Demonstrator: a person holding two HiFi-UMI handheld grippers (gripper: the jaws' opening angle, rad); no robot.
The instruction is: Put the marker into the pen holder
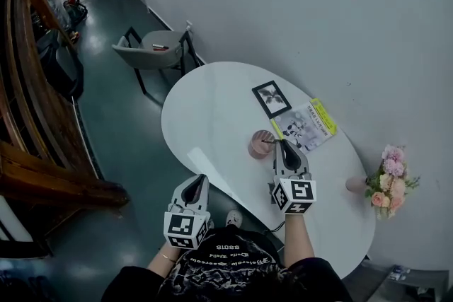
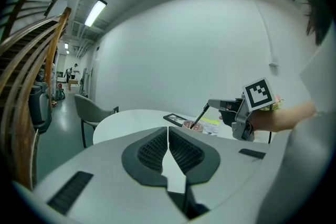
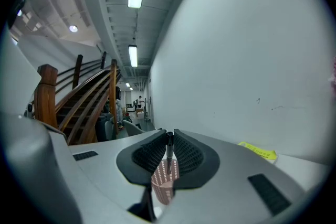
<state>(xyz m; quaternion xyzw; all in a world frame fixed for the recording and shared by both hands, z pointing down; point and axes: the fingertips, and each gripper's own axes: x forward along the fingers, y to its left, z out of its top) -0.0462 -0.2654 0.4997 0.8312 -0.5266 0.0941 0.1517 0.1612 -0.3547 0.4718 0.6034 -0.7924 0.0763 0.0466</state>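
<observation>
A pink perforated pen holder stands near the middle of the white oval table. My right gripper is just right of it, shut on a thin black marker that slants down with its tip at the holder's mouth. The right gripper view shows the marker upright between the pads, with the holder directly below. My left gripper hovers at the table's near edge, shut and empty. The left gripper view shows the marker over the holder.
A black-framed picture and a booklet with a yellow edge lie beyond the holder. A bunch of pink flowers sits at the table's right end. A grey chair stands past the far end, and a wooden staircase runs along the left.
</observation>
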